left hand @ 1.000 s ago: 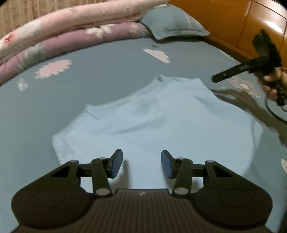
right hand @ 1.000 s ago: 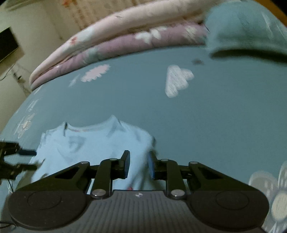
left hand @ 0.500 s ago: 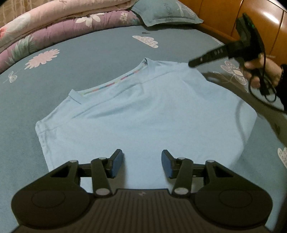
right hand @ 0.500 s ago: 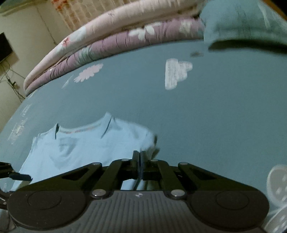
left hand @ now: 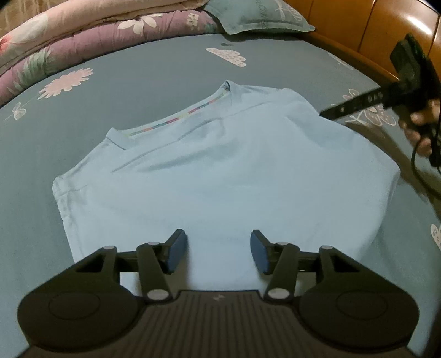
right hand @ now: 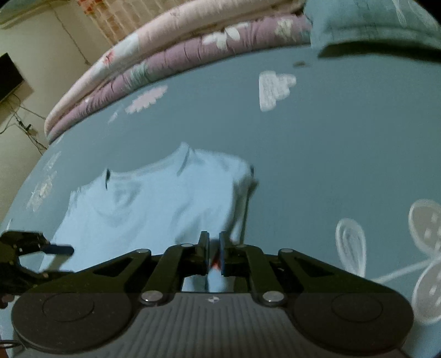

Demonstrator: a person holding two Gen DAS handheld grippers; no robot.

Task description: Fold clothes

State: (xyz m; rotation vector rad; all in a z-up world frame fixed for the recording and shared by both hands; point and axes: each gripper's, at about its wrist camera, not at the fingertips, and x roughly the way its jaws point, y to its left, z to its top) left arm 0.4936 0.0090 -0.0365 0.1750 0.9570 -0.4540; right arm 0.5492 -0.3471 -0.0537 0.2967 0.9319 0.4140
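A light blue T-shirt (left hand: 220,176) lies flat on the teal bedsheet, collar away from me, sleeves folded in. My left gripper (left hand: 217,249) is open and empty, just above the shirt's near hem. My right gripper (right hand: 214,250) has its jaws nearly closed on the shirt's right edge (right hand: 215,278), lifting the cloth a little. The shirt also shows in the right wrist view (right hand: 154,209). The right gripper shows in the left wrist view (left hand: 325,113) at the shirt's right shoulder; the left gripper shows at the left edge of the right wrist view (right hand: 59,249).
Folded pink and purple quilts (left hand: 82,35) and a teal pillow (left hand: 256,16) lie at the far side of the bed. A wooden headboard (left hand: 386,41) runs along the right. The sheet (left hand: 154,68) has flower and cloud prints. A wall-mounted screen (right hand: 8,77) is far left.
The right gripper shut on the shirt's right edge and has drawn back toward the right, pulling the cloth. The left gripper stayed open near the hem.
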